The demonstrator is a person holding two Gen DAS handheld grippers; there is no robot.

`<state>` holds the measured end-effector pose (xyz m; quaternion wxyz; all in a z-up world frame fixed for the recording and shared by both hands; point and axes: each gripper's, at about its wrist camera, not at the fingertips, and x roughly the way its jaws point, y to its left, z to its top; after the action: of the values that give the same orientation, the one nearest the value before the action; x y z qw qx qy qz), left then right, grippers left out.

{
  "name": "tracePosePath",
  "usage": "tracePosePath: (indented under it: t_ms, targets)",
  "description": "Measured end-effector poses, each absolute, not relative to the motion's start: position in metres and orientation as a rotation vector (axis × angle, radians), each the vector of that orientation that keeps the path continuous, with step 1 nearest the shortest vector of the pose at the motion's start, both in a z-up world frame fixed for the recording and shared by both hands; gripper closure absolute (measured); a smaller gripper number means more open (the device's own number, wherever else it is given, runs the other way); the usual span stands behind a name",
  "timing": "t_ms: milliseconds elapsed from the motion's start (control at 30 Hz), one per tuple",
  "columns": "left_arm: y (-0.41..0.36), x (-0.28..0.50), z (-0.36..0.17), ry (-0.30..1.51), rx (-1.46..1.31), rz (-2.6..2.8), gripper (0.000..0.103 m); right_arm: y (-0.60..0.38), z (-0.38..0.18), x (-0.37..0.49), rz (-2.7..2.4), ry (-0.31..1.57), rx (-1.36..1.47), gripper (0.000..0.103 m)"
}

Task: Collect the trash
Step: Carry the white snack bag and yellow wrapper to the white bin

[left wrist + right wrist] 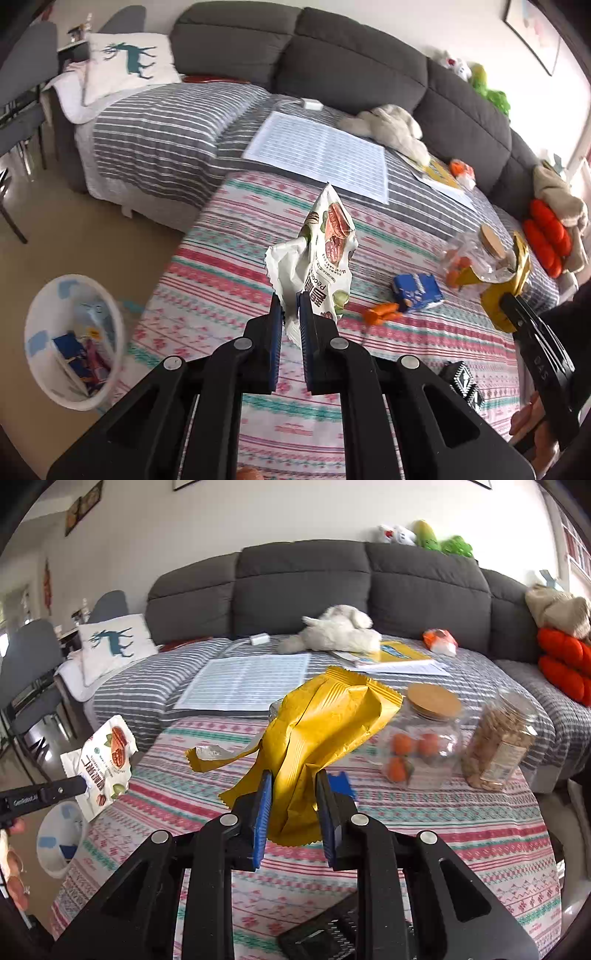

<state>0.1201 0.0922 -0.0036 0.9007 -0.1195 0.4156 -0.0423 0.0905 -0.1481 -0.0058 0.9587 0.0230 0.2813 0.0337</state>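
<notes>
I have a white snack wrapper (325, 254) clenched in my left gripper (291, 314), pinched at its lower edge between the blue pads, and it stands up crumpled above the patterned tablecloth (229, 280). My right gripper (293, 805) is clamped on a yellow wrapper (317, 734), which bunches between its pads and flares out wide above them, a torn strip trailing off to the left.

The left wrist view gives me what the right one barely shows: the white trash bin (74, 339) on the floor beside the table's left edge, already holding a blue packet and other wrappers. From the right wrist only a slice of that bin shows, low at the left, under my other gripper and its white wrapper.

Still on the cloth in the left view are a blue snack packet (417, 291) and, just beside it, an orange wrapper (380, 313). In the right view the yellow wrapper and the gripper hide nearly all of these; only a blue corner shows past the right finger.

The right view shows more clearly the glass jar with a cork lid (424, 738), small oranges inside, and next to it a clear plastic jar of nuts (498, 742), which the left view does not show.

Beyond the table, both views take in the grey sofa (303, 587), its striped cover, a printed sheet (321, 155) and a white plush toy (340, 629).
</notes>
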Motion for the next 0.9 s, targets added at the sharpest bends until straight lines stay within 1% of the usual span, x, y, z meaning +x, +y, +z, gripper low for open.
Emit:
tracePosePath:
  t_ms: [500, 767, 900]
  targets:
    - [0.205, 0.094, -0.008, 0.871, -0.304, 0.139, 0.093, -0.051, 0.0, 0.073, 0.223, 0.551, -0.048, 0.08]
    - [0.274, 0.079, -0.029, 0.956, -0.373, 0.265, 0.093, -0.001, -0.002, 0.063, 0.31, 0.558, -0.096, 0.08]
    - [0.303, 0.073, -0.04, 1.001, -0.417, 0.337, 0.091, 0.029, -0.007, 0.059, 0.361, 0.567, -0.124, 0.08]
